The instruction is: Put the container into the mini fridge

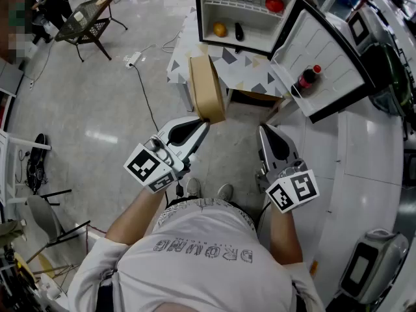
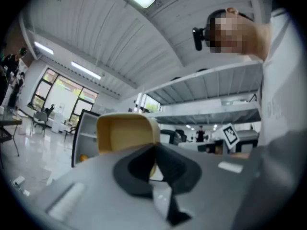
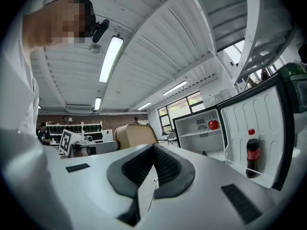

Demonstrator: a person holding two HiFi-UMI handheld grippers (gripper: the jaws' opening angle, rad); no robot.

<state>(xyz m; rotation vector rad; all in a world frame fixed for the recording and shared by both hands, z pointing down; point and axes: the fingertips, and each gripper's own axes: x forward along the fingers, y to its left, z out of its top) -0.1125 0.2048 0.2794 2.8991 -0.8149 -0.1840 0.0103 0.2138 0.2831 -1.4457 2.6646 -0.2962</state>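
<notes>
A tan, open-topped container (image 1: 207,86) hangs in the air in front of the mini fridge (image 1: 246,10), with my left gripper (image 1: 206,121) shut on its near edge. In the left gripper view the container (image 2: 125,133) stands just beyond the closed jaws (image 2: 154,148), its hollow side facing me. The fridge stands open on a patterned table, and its door (image 1: 325,67) is swung out to the right. My right gripper (image 1: 262,130) is shut with nothing in it, right of the container and below the door. The right gripper view shows the container (image 3: 135,134) to the left.
Inside the fridge lie an orange fruit (image 1: 220,29), a dark item (image 1: 238,32) and a red item (image 1: 275,4) on the upper shelf. A cola bottle (image 1: 307,78) stands in the door rack. White counters run along the right; a chair (image 1: 83,21) stands far left.
</notes>
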